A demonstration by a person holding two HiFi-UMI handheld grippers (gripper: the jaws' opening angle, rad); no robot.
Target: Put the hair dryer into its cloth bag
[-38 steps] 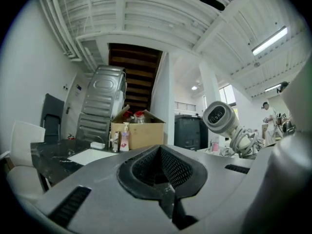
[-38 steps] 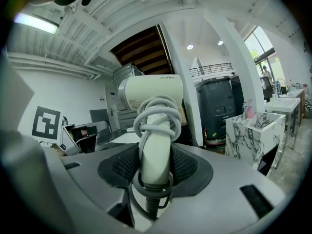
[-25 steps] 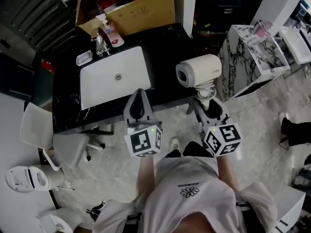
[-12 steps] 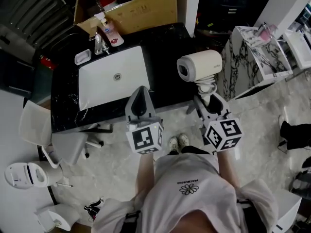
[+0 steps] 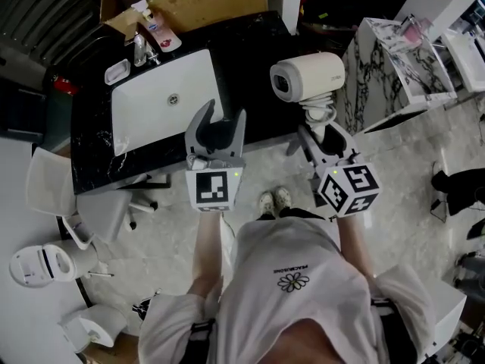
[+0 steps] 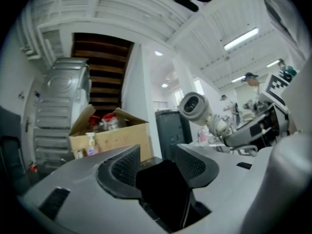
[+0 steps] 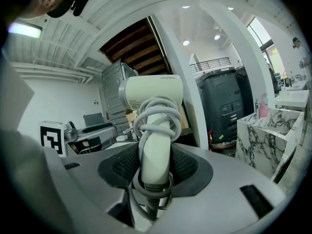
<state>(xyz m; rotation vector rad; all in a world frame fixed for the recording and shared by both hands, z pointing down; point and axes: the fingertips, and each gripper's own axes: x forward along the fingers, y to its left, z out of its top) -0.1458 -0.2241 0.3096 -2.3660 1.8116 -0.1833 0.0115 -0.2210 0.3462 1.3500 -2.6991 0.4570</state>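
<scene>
The hair dryer (image 5: 311,78) is held upright in the air above the desk's (image 5: 250,44) right end, near its front corner. Its barrel is on top, with the round end turned toward the person's left. The right gripper (image 5: 320,135) carries it from below. Its fingers (image 7: 184,167) are clamped low on the handle, where the grey cord (image 7: 158,108) is wound round it in loops. Gripping the foot of the handle seems chosen to leave the bulky barrel free, so that end can lead into a bag. The wound cord also leaves nothing trailing.

Just to the dryer's left, by the desk's front edge, the left gripper (image 5: 222,120) points level toward the desk. Its fingers (image 6: 122,165) have just been opening and stand wide apart. In the gap between them sits what I take for the cloth bag (image 6: 163,191), a black, soft-looking thing whose mouth cannot be made out. The pads do not appear to pinch it. Spreading the fingers may be meant to loosen or widen the bag for the dryer.

Farther out, a white sink (image 5: 163,101) fills the desk's left half and a cardboard box (image 5: 212,2) stands at its back edge. Neither plays a part here.
</scene>
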